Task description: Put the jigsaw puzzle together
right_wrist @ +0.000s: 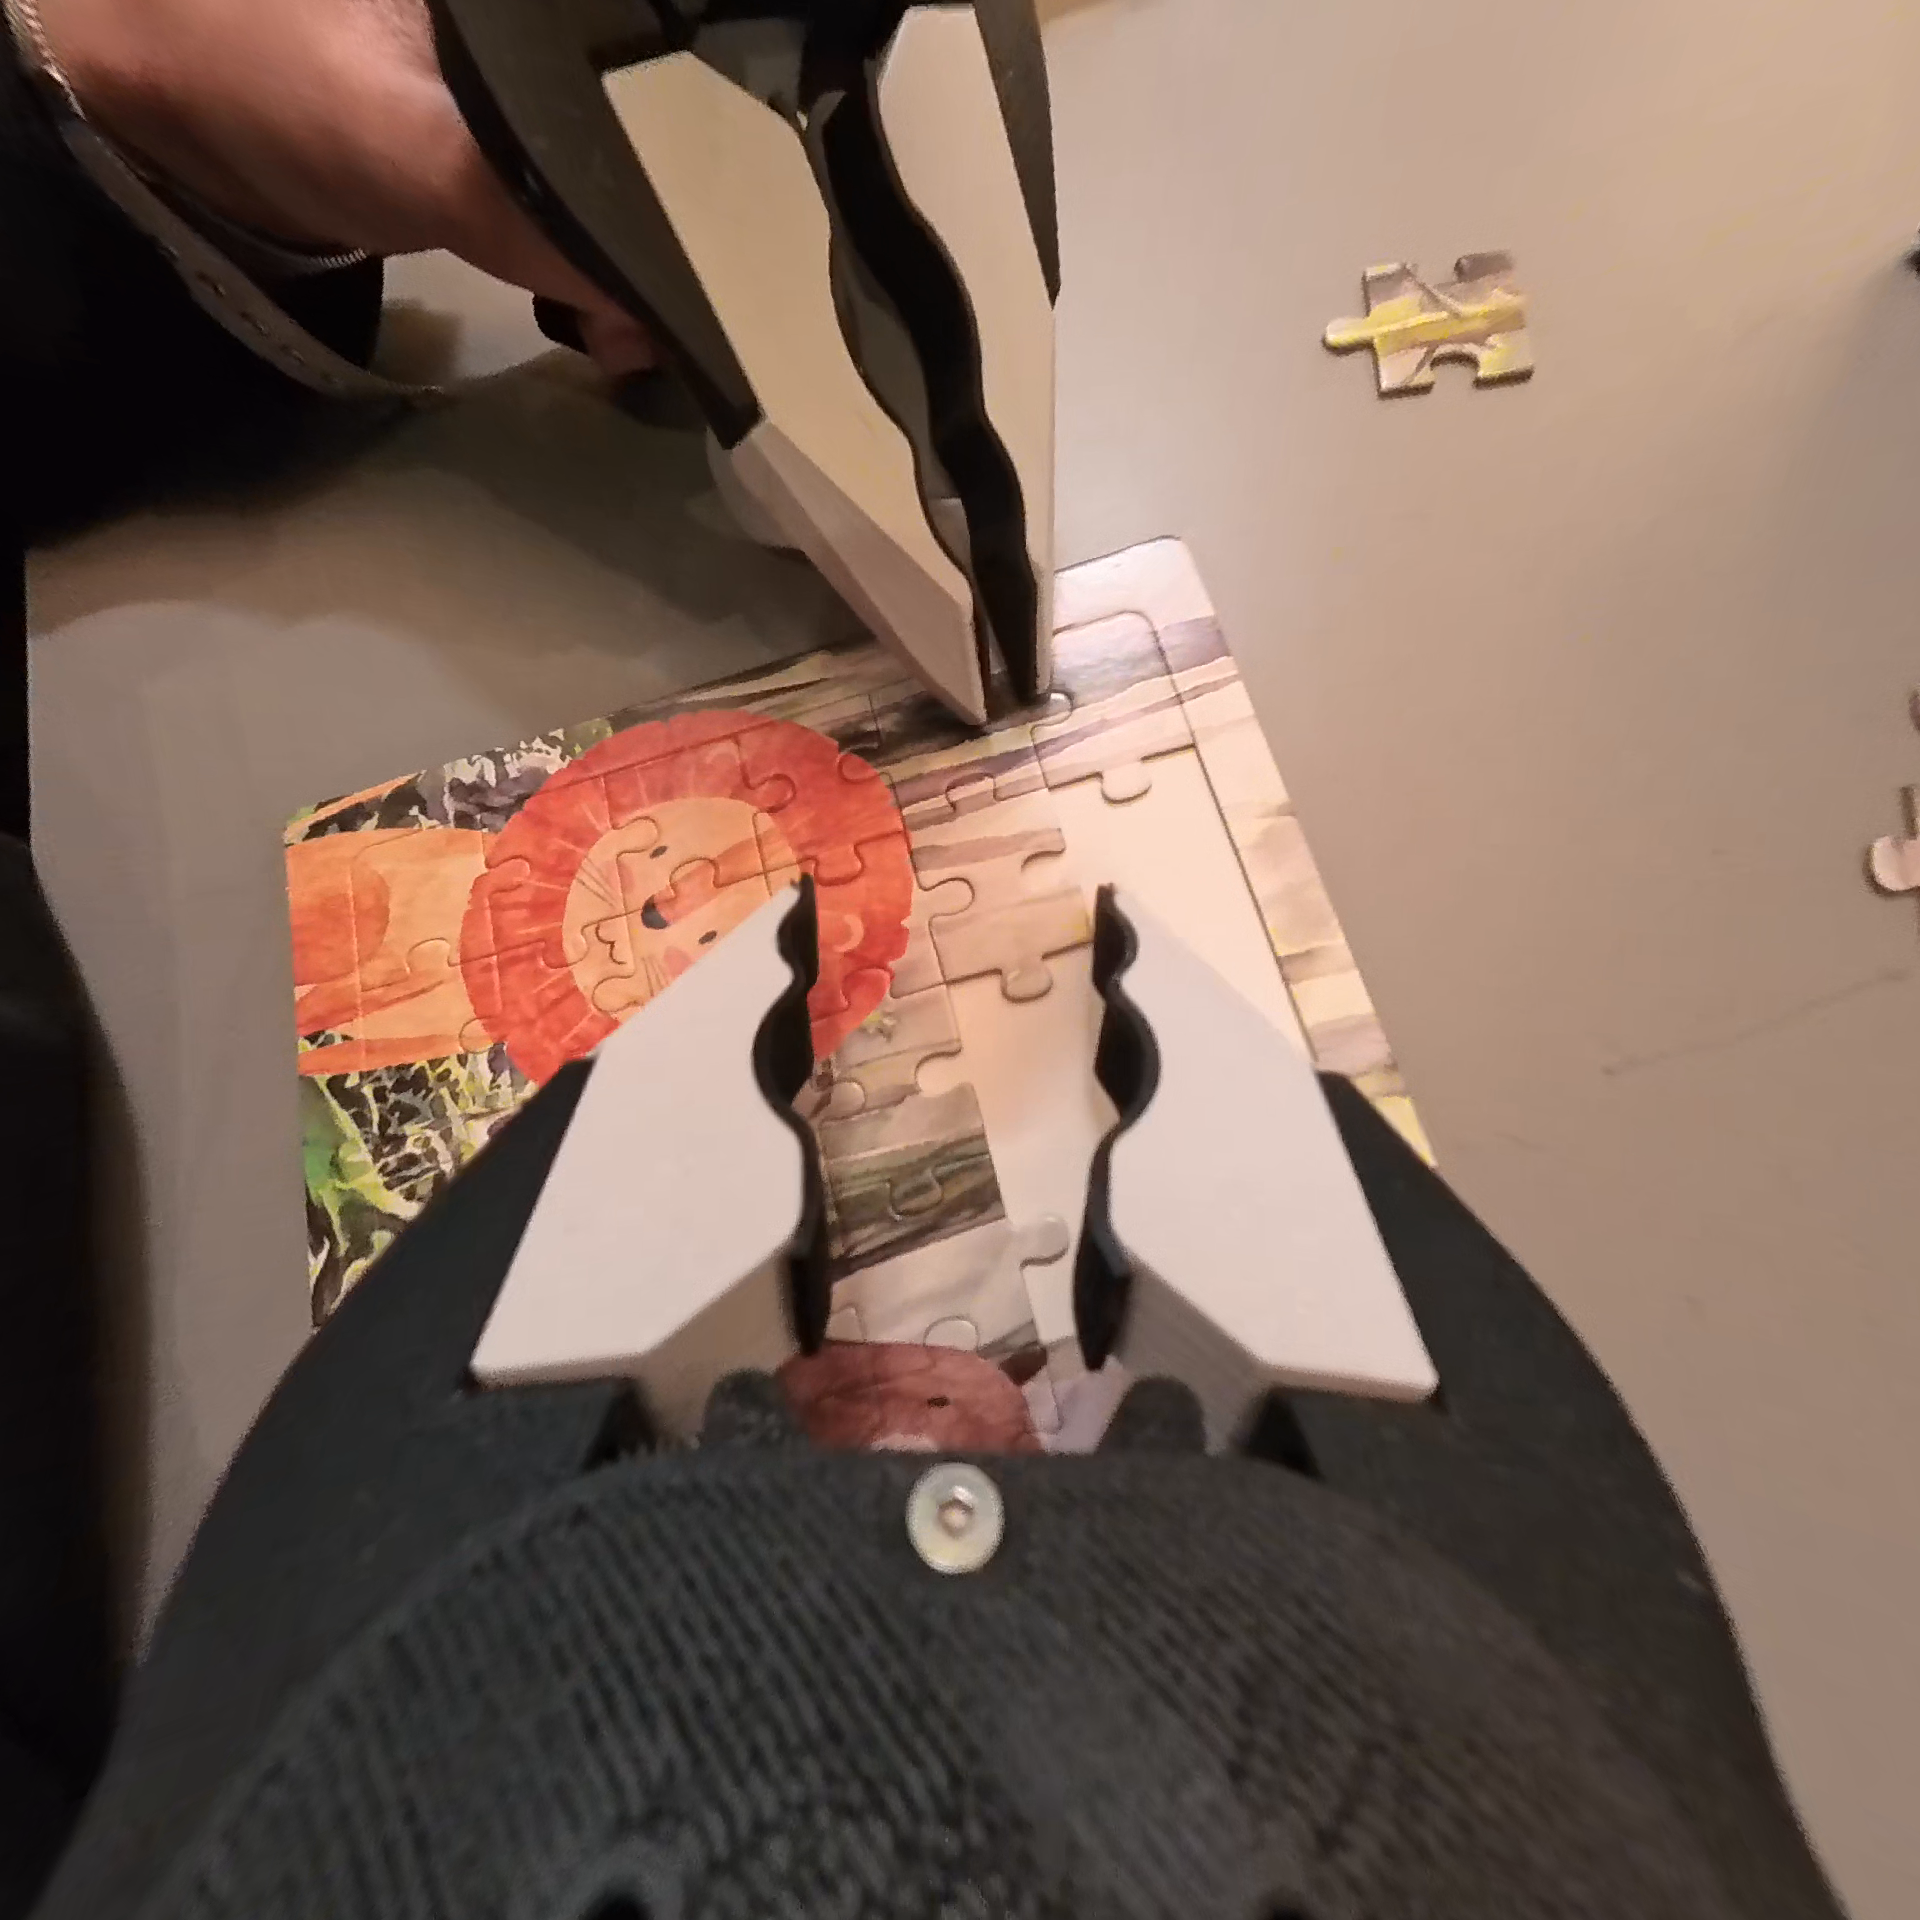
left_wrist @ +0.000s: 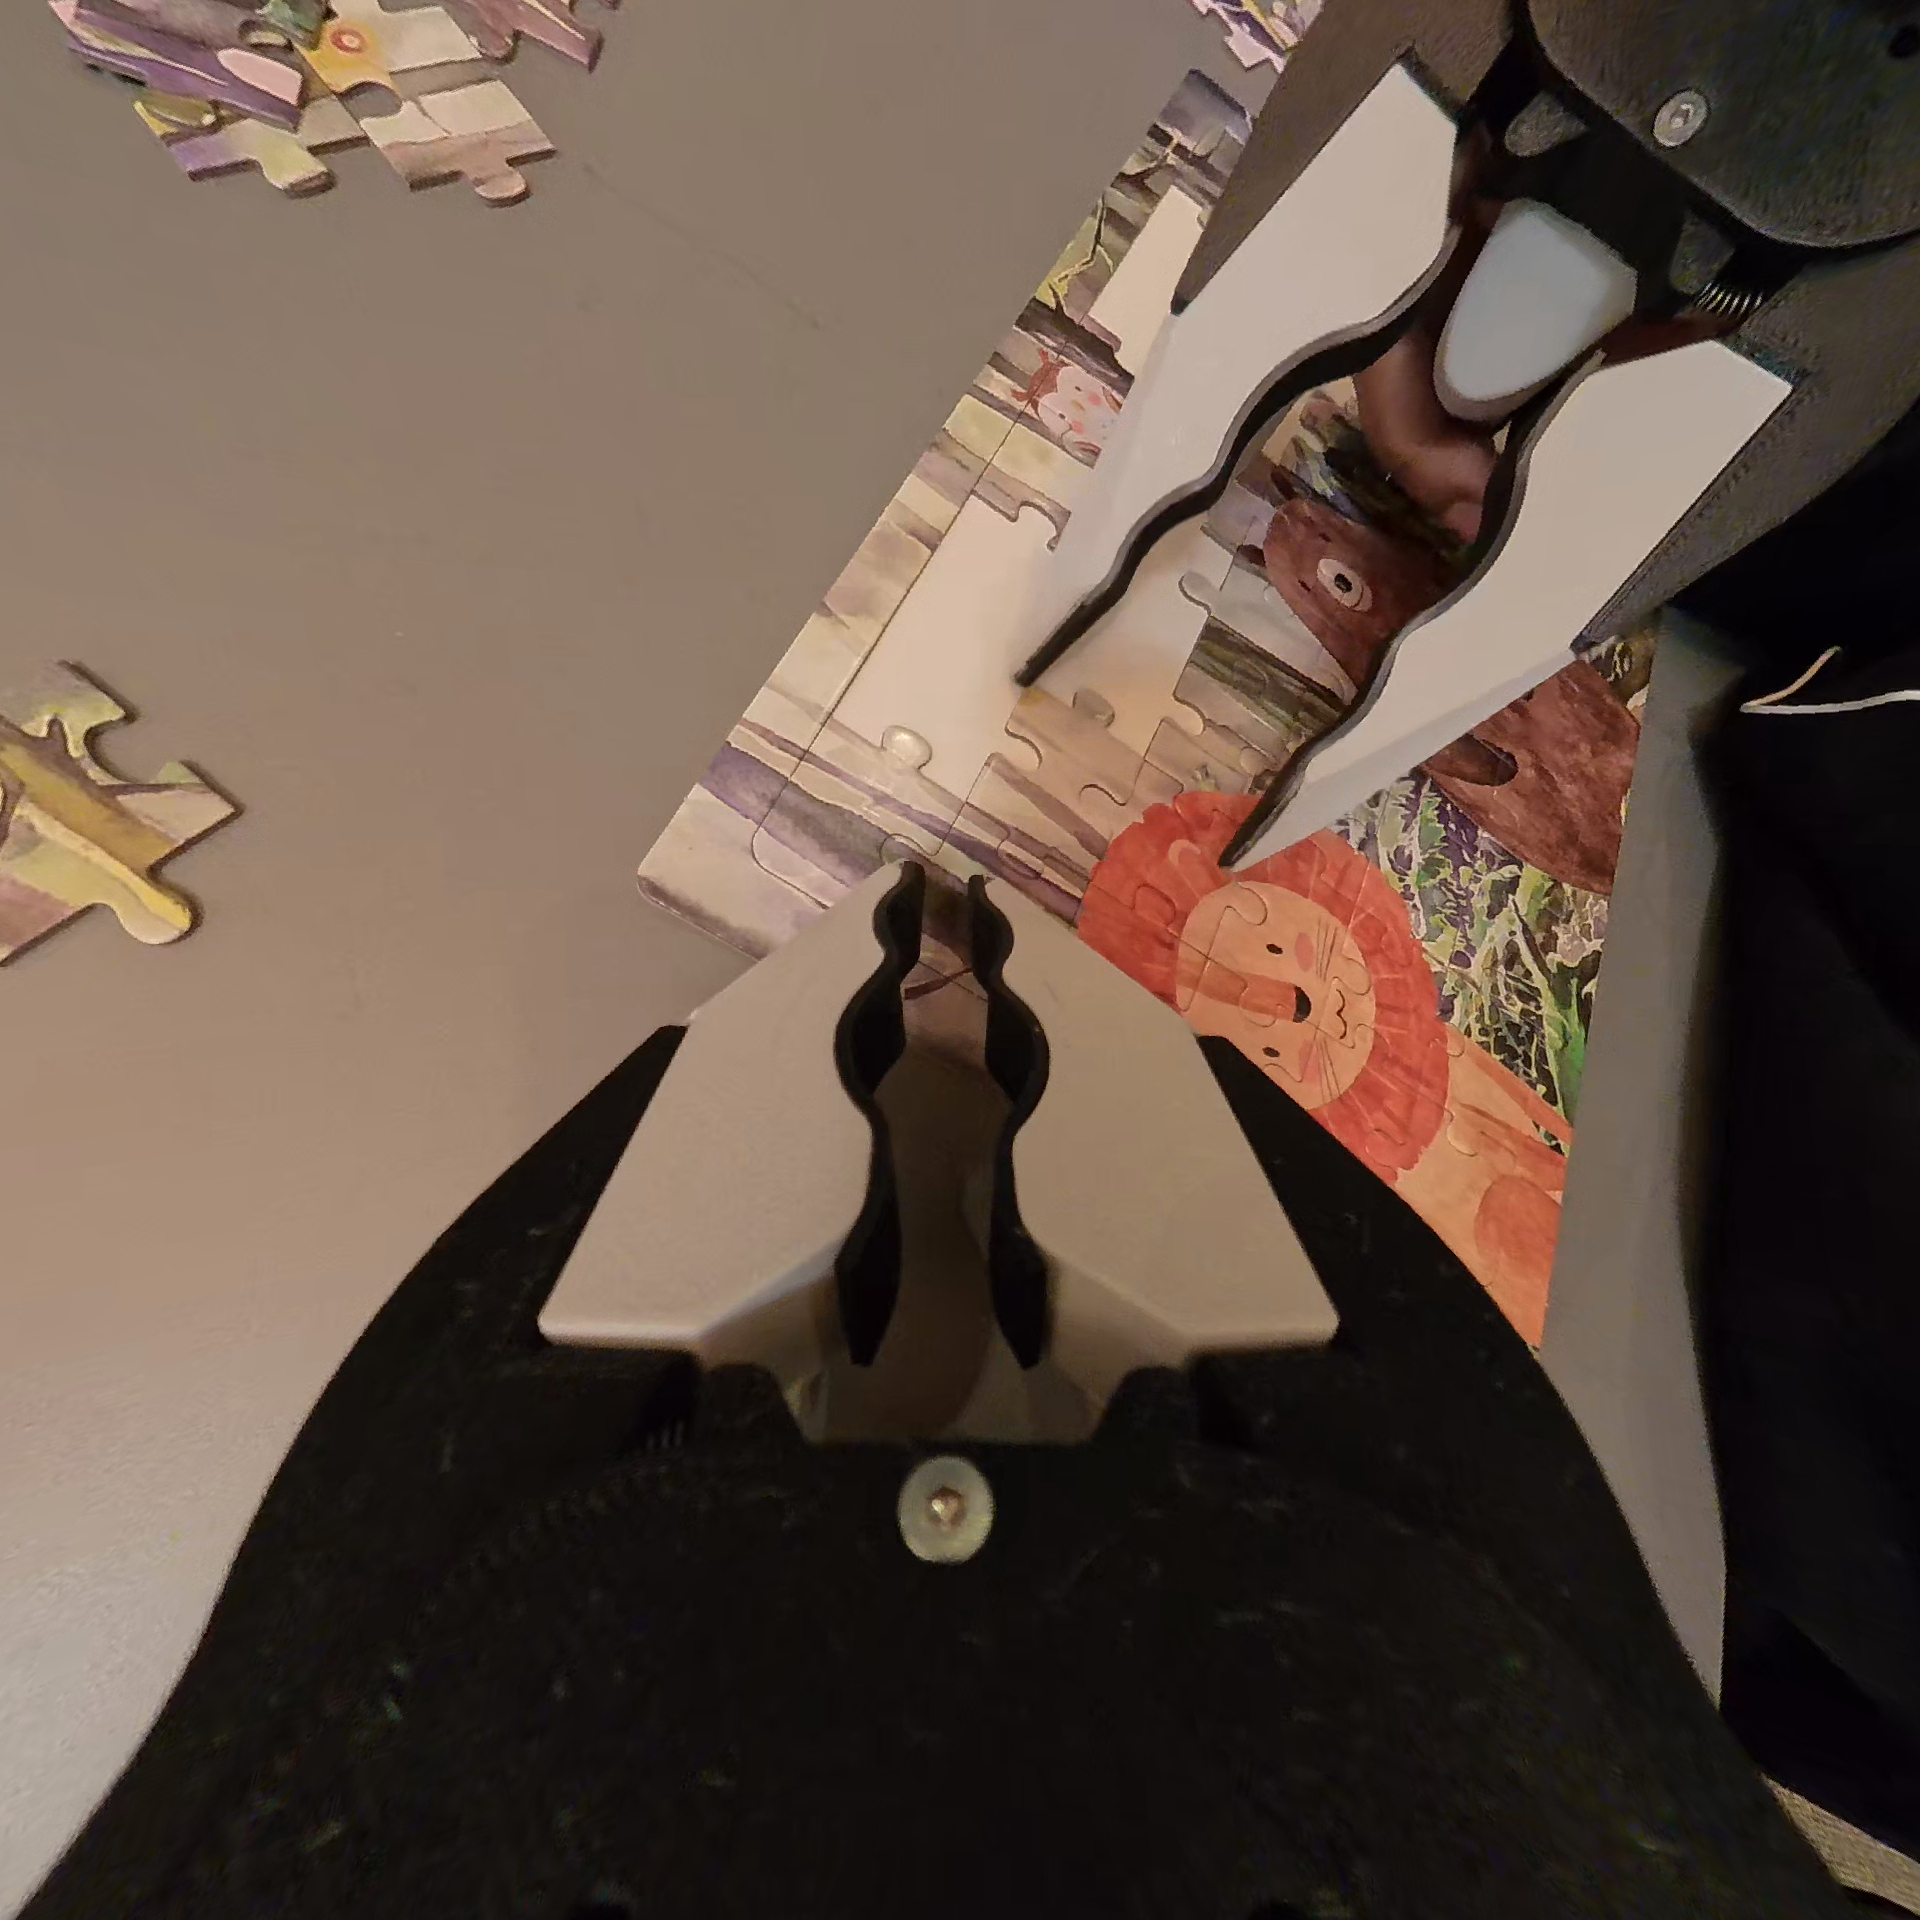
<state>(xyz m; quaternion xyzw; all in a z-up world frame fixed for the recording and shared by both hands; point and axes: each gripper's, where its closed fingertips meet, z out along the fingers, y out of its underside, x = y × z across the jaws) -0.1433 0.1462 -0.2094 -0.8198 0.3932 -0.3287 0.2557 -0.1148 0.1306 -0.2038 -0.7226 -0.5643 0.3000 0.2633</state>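
The jigsaw puzzle (left_wrist: 904, 727) lies flat on the grey table, partly put together, with an orange lion (left_wrist: 1278, 987), a brown bear (left_wrist: 1340, 592) and white bare gaps. My left gripper (left_wrist: 945, 888) is shut, its tips resting on the puzzle's edge strip by a corner. It also shows in the right wrist view (right_wrist: 1003, 707), tips down on the puzzle (right_wrist: 1226, 769). My right gripper (right_wrist: 954, 888) is open and empty, hovering over the pale middle beside the lion (right_wrist: 665, 894). In the left wrist view it (left_wrist: 1132, 769) stands over the puzzle.
A loose piece (left_wrist: 94, 821) lies left of the puzzle, and a pile of pieces (left_wrist: 343, 94) lies farther back. The right wrist view shows that piece (right_wrist: 1434, 327) and another piece at the right edge (right_wrist: 1896, 862). A person's hand (right_wrist: 260, 135) holds the left gripper. About 4 centimeters separates my right fingertips from the puzzle (right_wrist: 1226, 769). The left camera catches it too, in the left wrist view (left_wrist: 831, 678). The lion (right_wrist: 665, 894) sits 4 centimeters or so from the ends of my right fingers. It turns up in the left wrist view (left_wrist: 1286, 1012) as well. About 10 centimeters separates my right fingertips from the brown bear (left_wrist: 1340, 592).
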